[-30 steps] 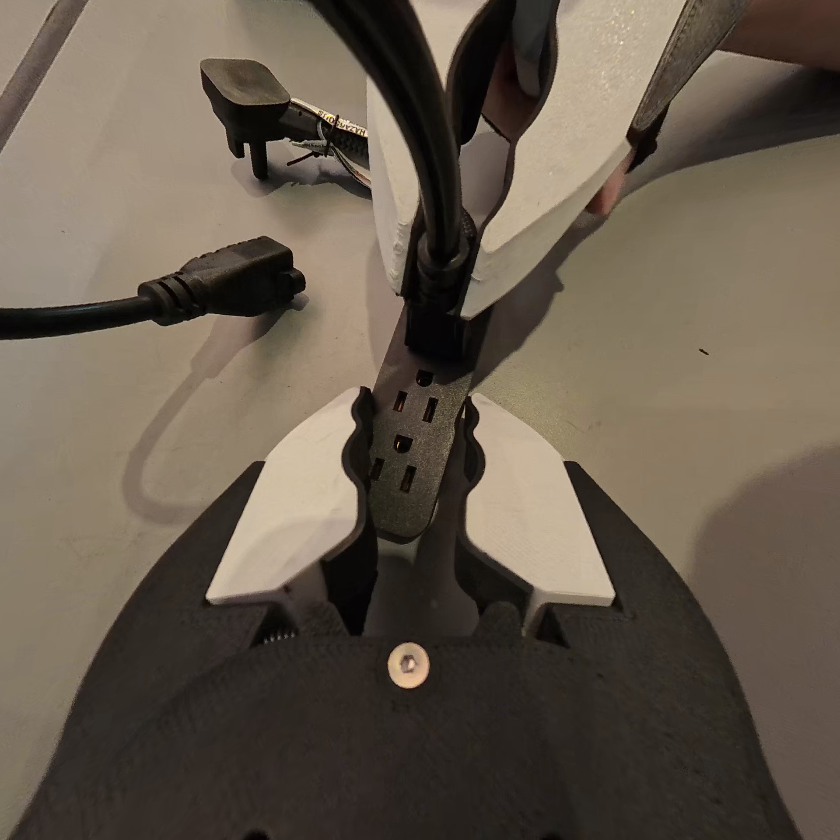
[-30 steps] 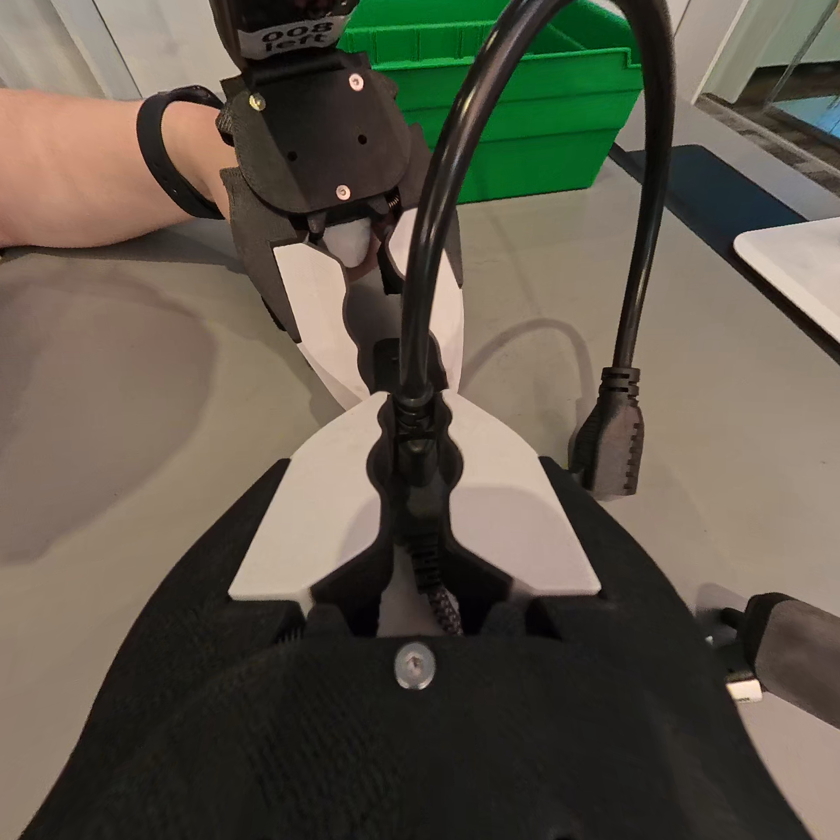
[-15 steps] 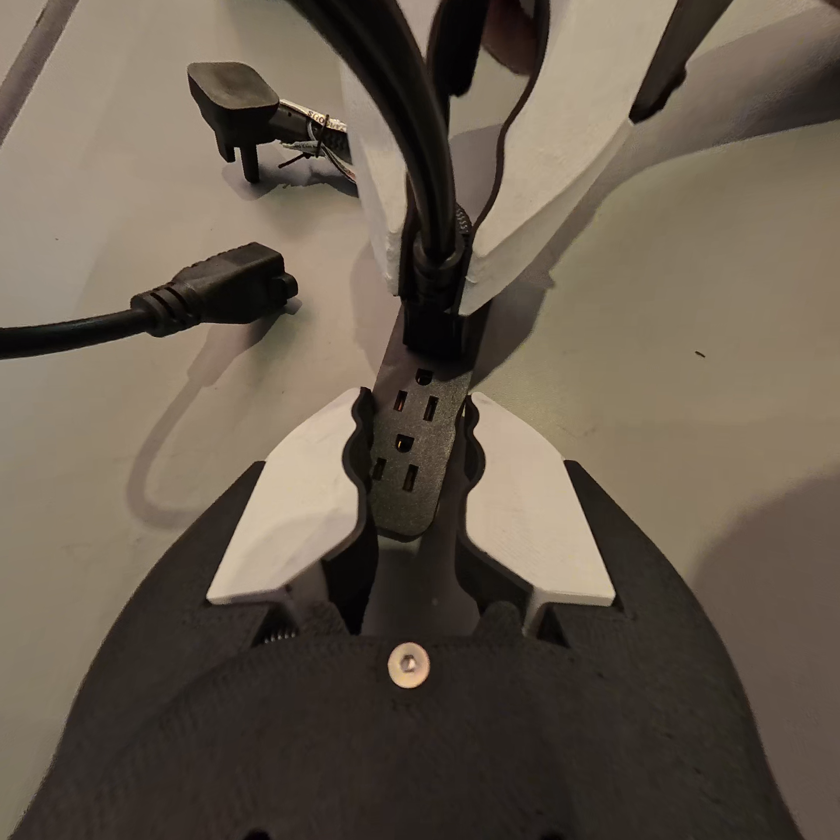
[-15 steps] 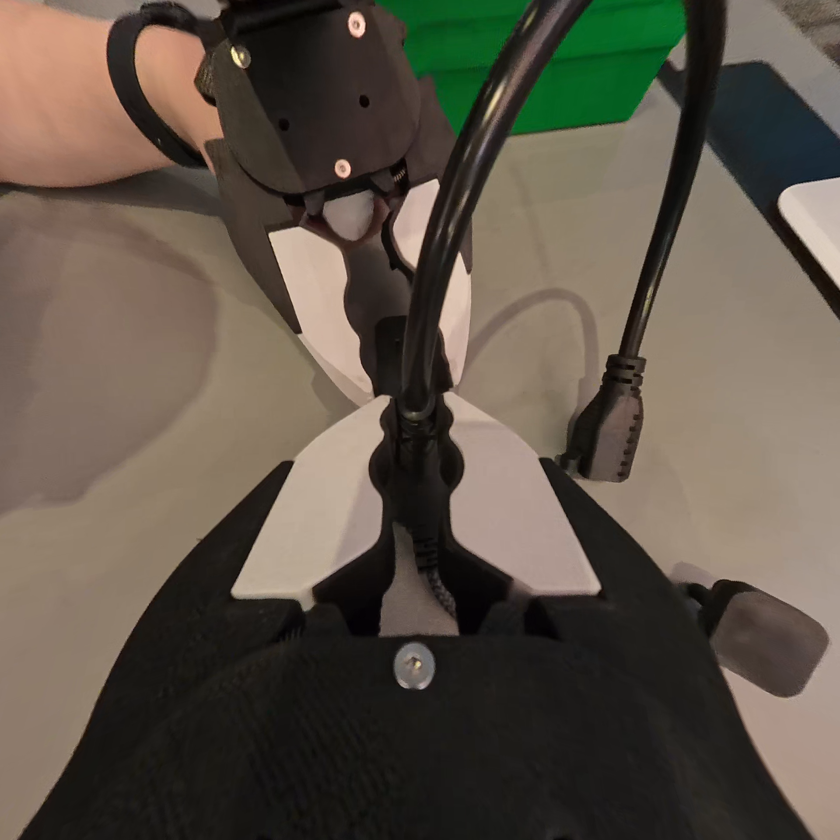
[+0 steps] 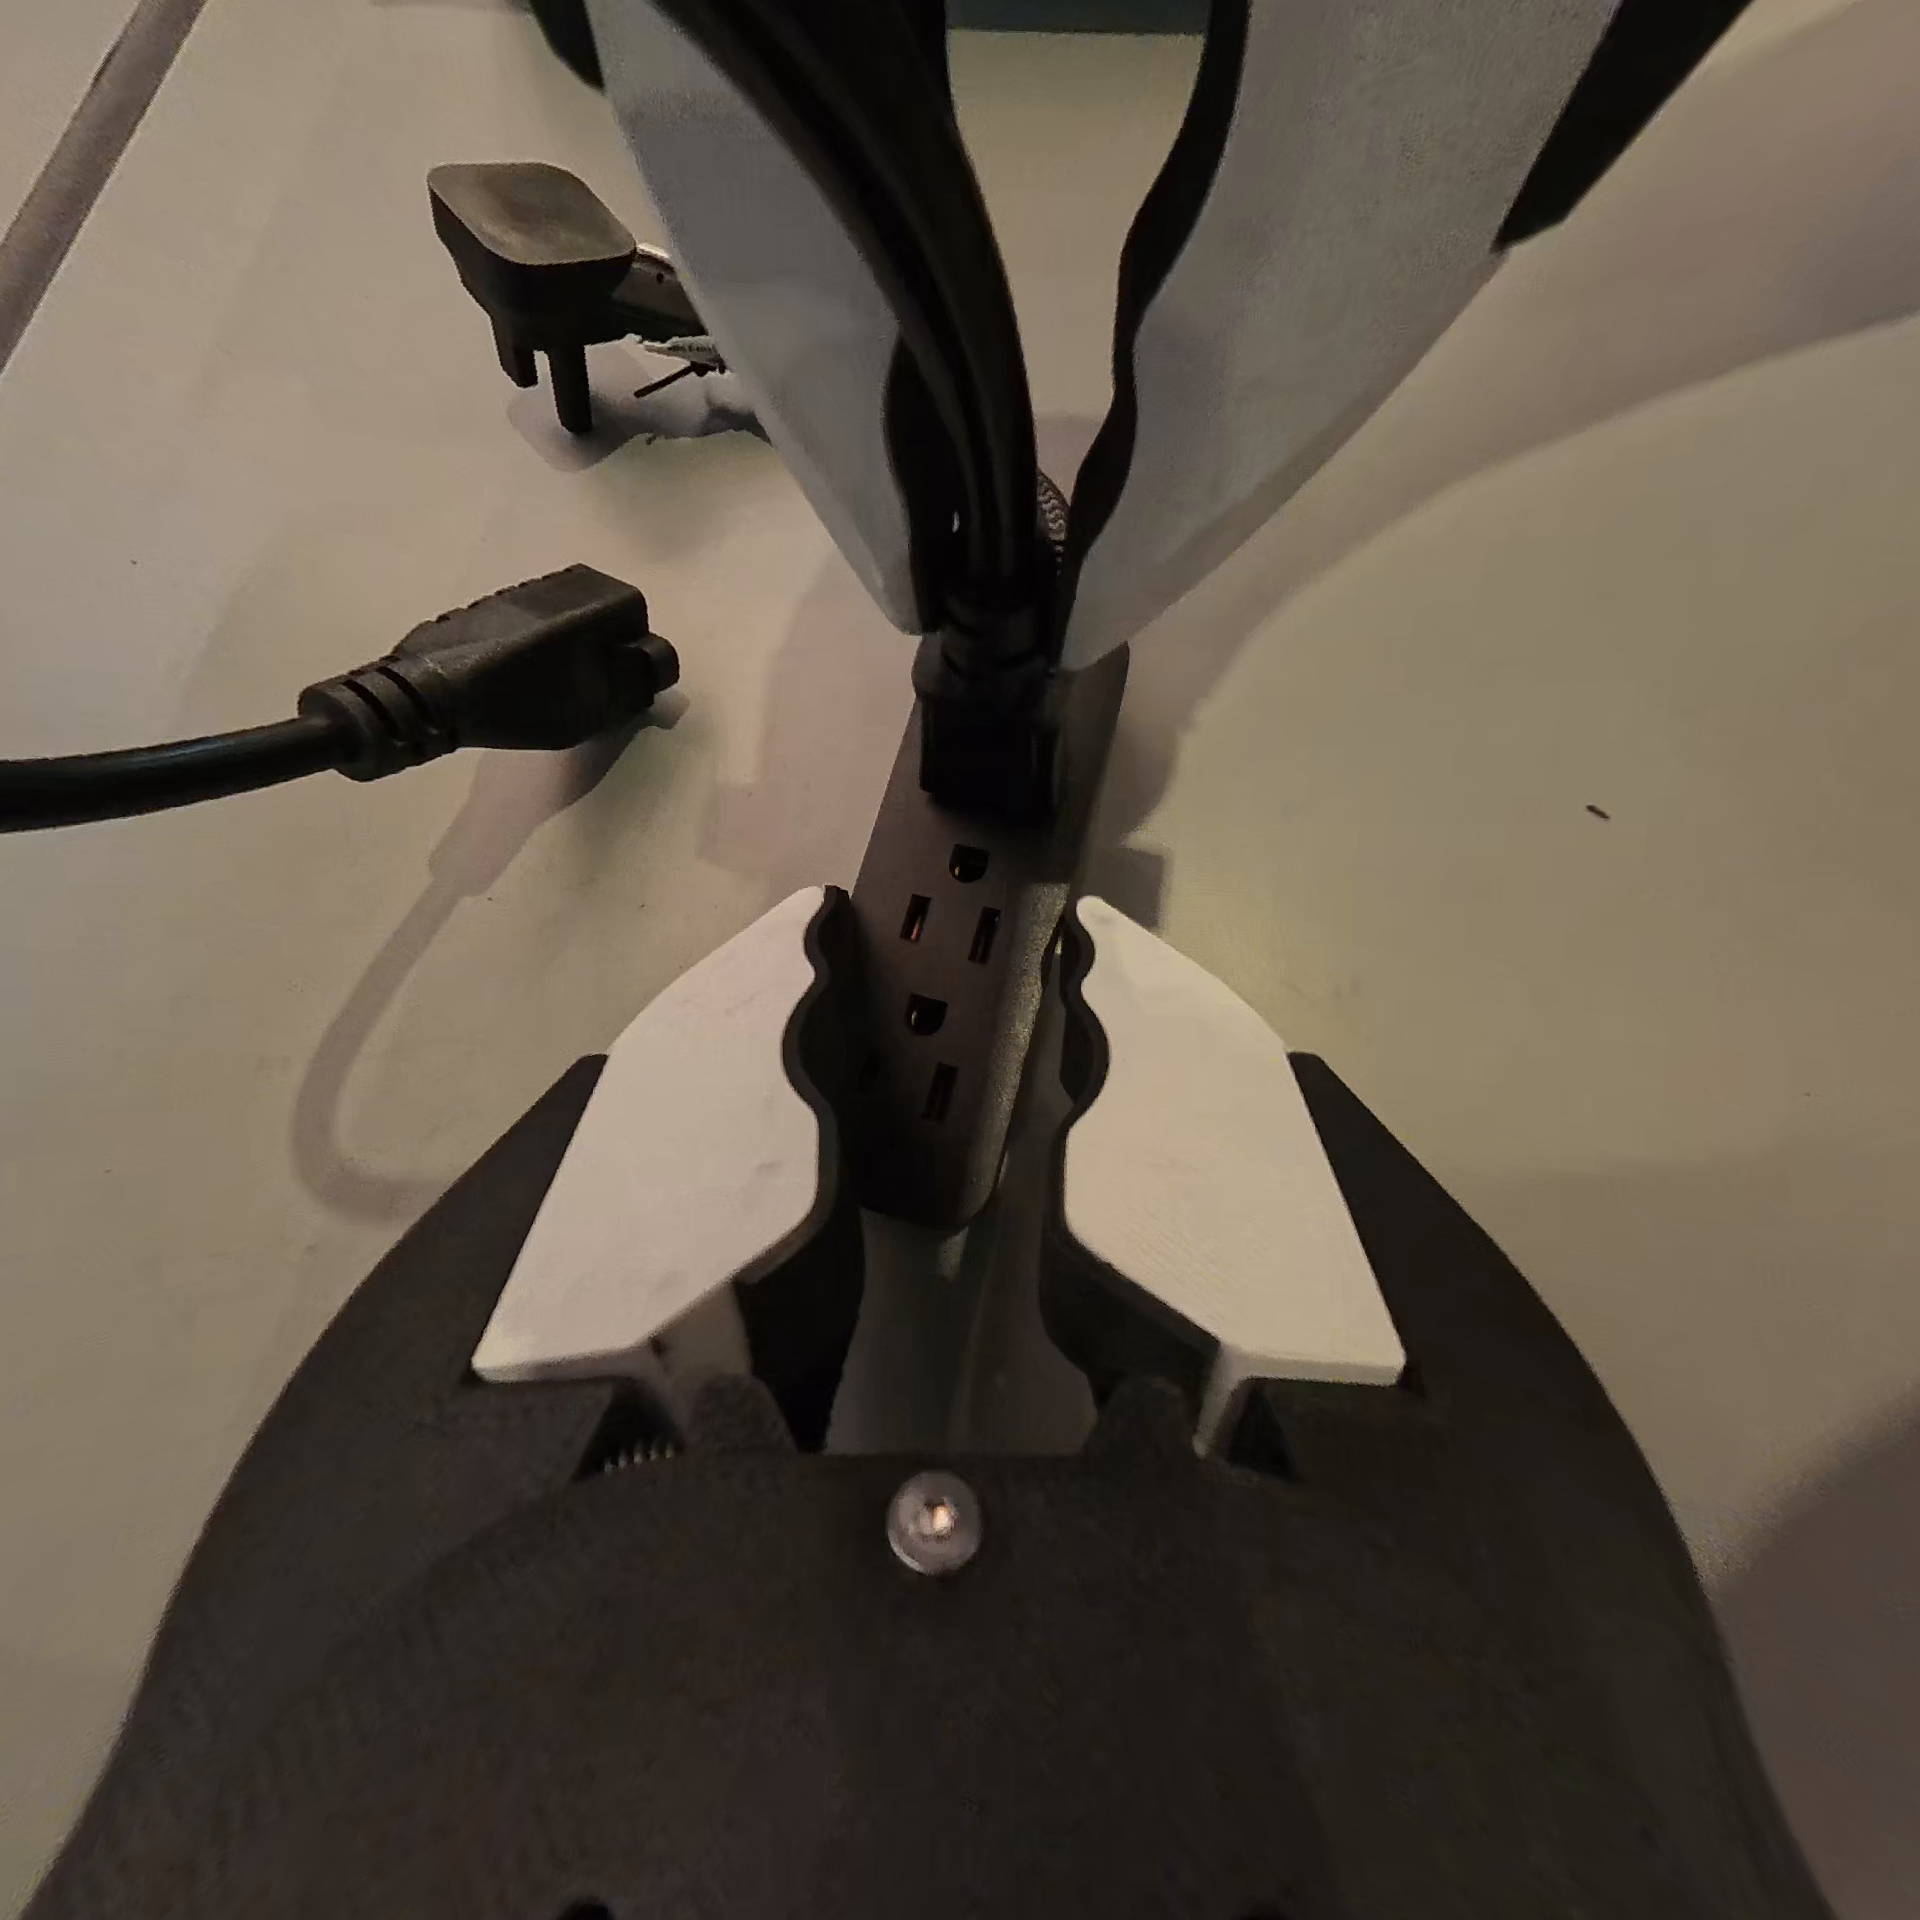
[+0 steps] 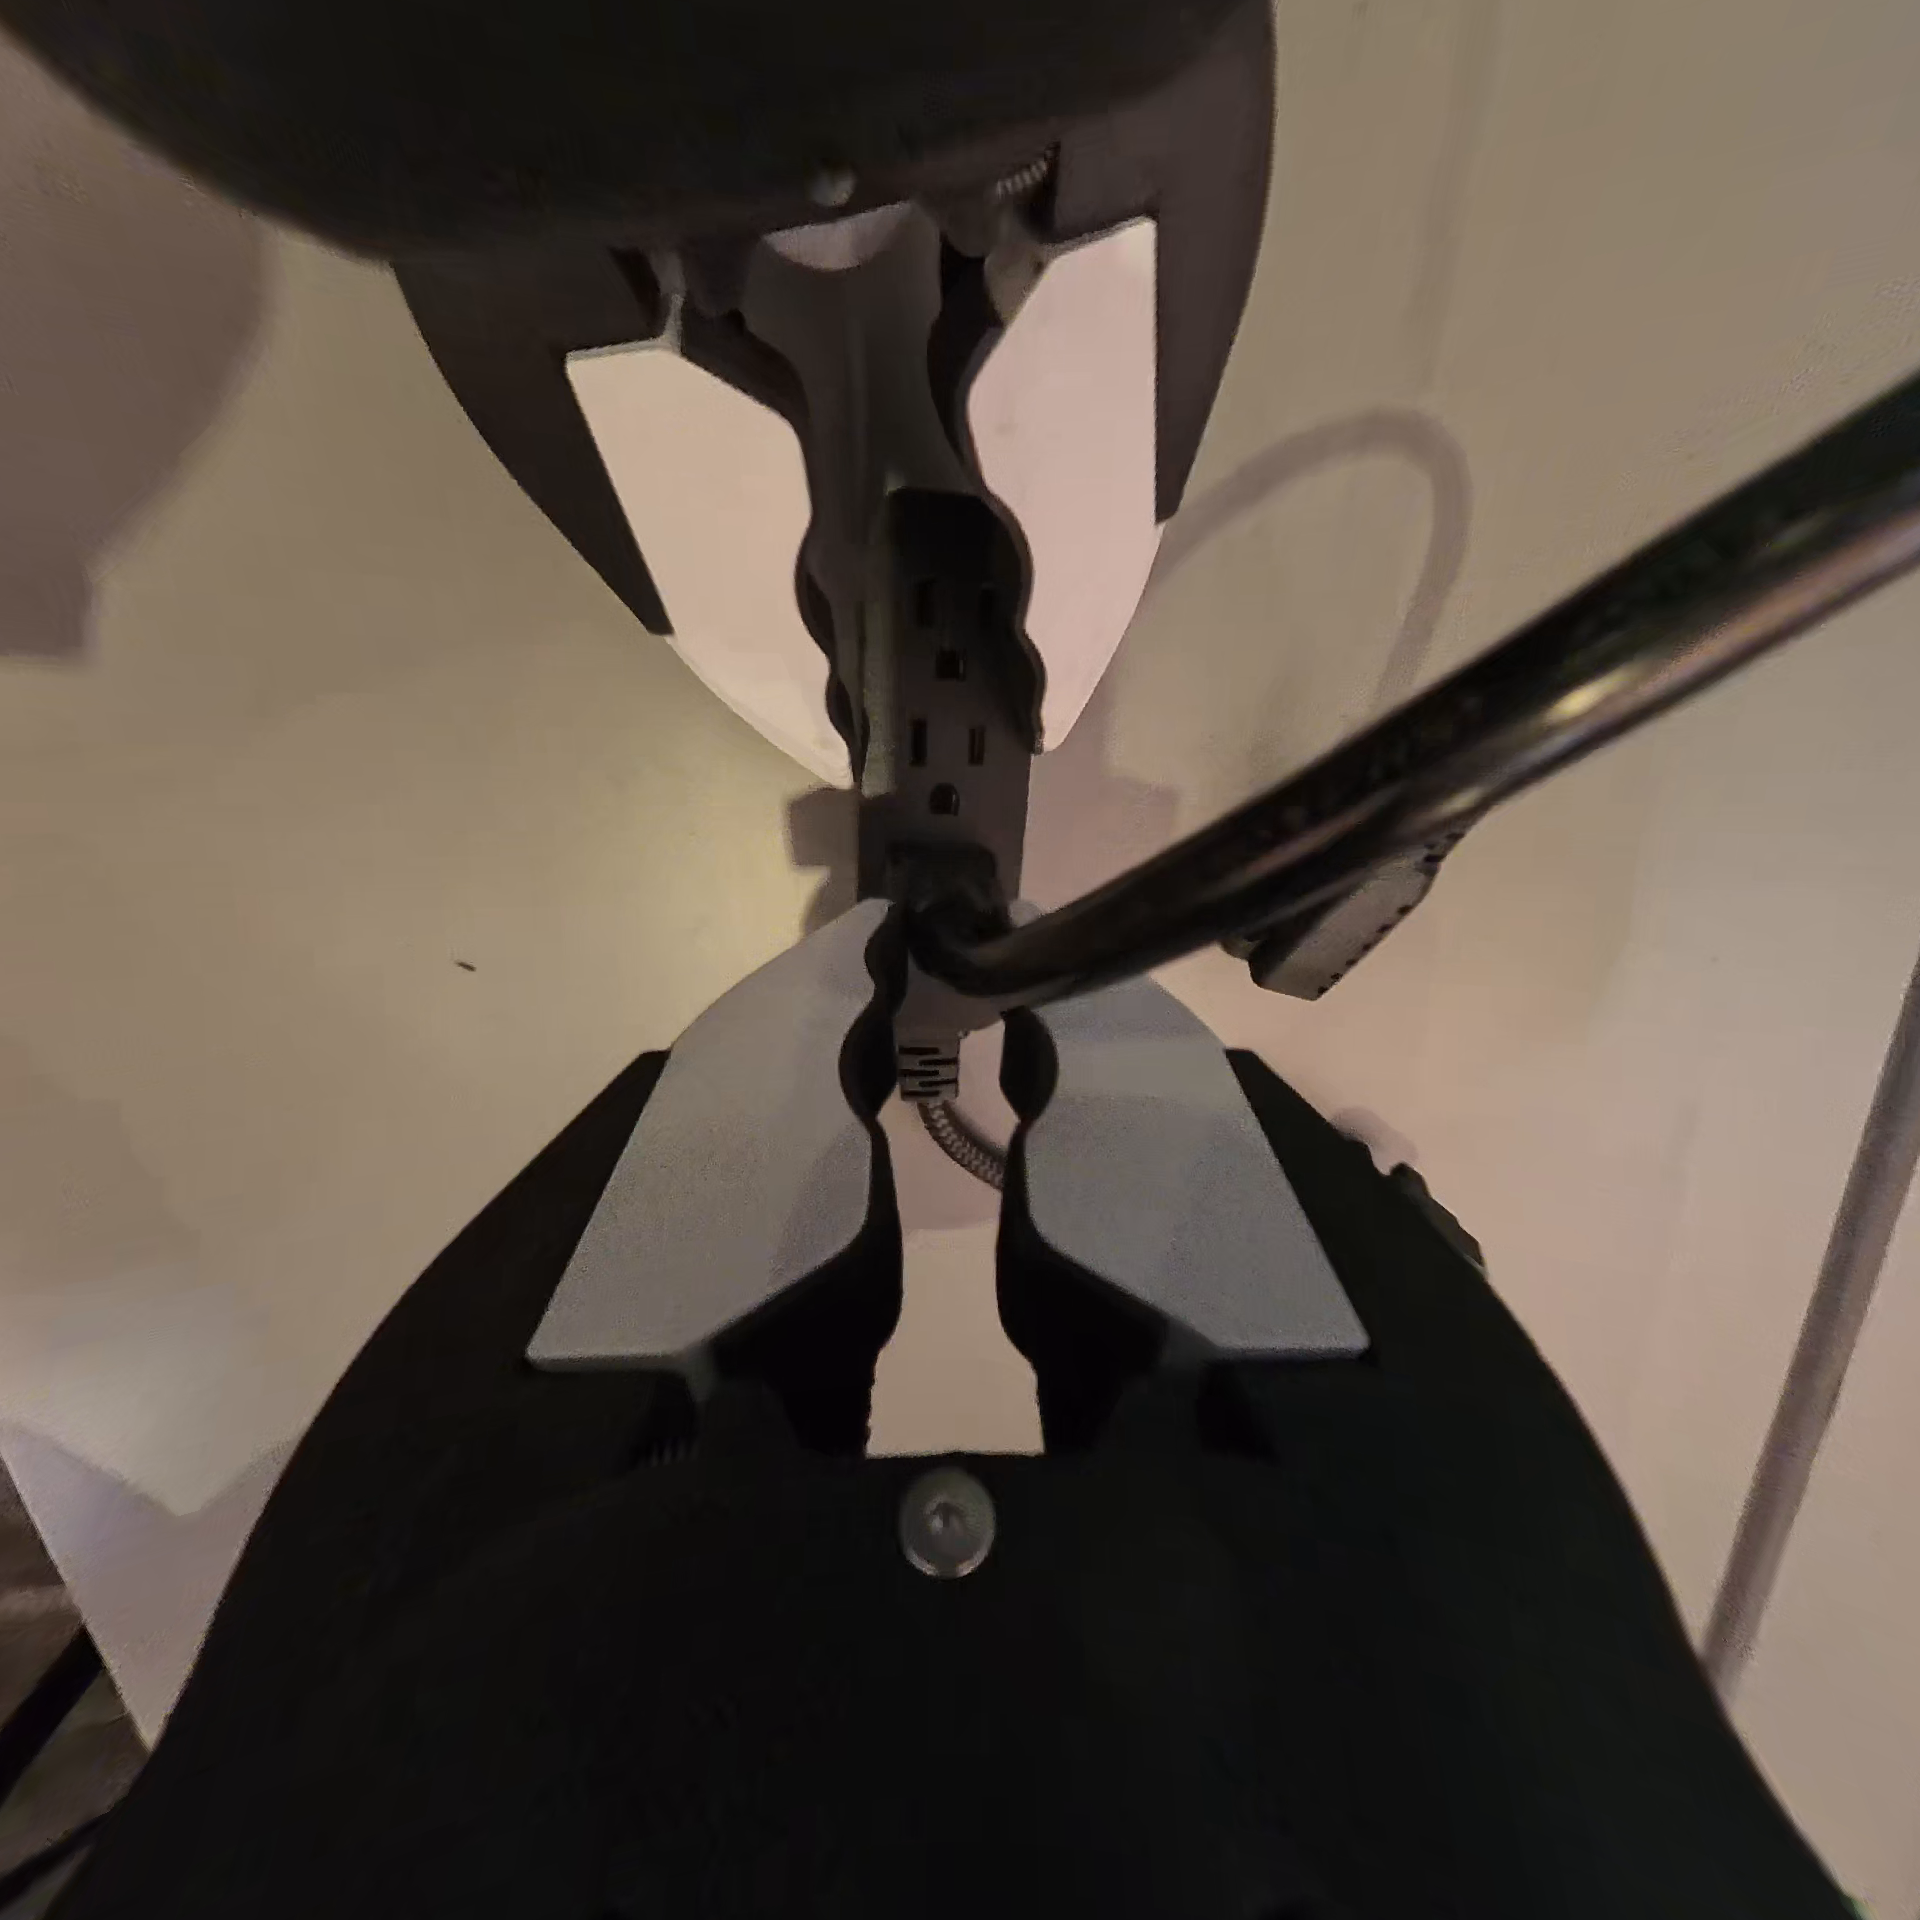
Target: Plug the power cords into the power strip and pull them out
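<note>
So the left tool point(image 5: 943, 940) is pinching the near end of the black power strip point(image 5: 940, 1029), which lies flat on the pale counter point(image 5: 1455, 790) with two free outlets showing between the tools. At the strip's far end, the right tool point(image 5: 992, 623) is clamped on a black plug point(image 5: 987, 743) seated in the last outlet, its thick cord point(image 6: 1455, 748) arcing up and off to the side. Off to the left on the counter, well apart from the strip, a loose black connector point(image 5: 520, 675) lies on its side, and farther back sits a chunky three-pin plug point(image 5: 530, 239).
</note>
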